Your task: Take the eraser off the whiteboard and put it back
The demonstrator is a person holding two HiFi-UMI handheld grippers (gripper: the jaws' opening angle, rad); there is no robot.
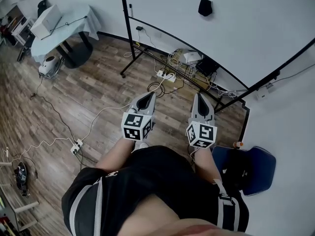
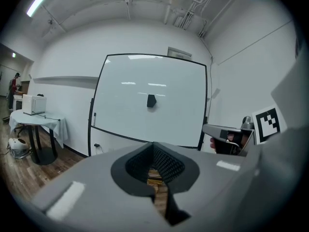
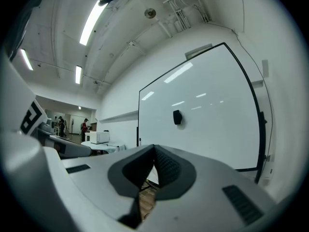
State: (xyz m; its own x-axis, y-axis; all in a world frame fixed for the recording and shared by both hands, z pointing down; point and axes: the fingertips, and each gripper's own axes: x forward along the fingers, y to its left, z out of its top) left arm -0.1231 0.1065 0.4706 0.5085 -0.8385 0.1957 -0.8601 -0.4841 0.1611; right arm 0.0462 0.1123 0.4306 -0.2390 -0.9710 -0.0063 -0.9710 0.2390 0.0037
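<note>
The black eraser point(image 1: 205, 6) clings to the white whiteboard point(image 1: 246, 33) ahead of me; it also shows as a dark block, the eraser point(image 2: 151, 101) and the eraser point(image 3: 177, 117), in both gripper views. My left gripper point(image 1: 147, 97) and right gripper point(image 1: 200, 100) are held side by side in front of my body, well short of the board, pointing toward it. The left gripper point(image 2: 153, 147) has its jaws shut with nothing between them. The right gripper point(image 3: 154, 150) looks shut and empty too. Neither touches the eraser.
The whiteboard stand's black legs point(image 1: 129, 58) reach over the wooden floor. Power strips and tangled cables point(image 1: 170, 75) lie under the board. A cloth-covered table point(image 1: 64, 28) with a white box stands far left. A blue chair point(image 1: 253, 168) with a black bag sits at my right.
</note>
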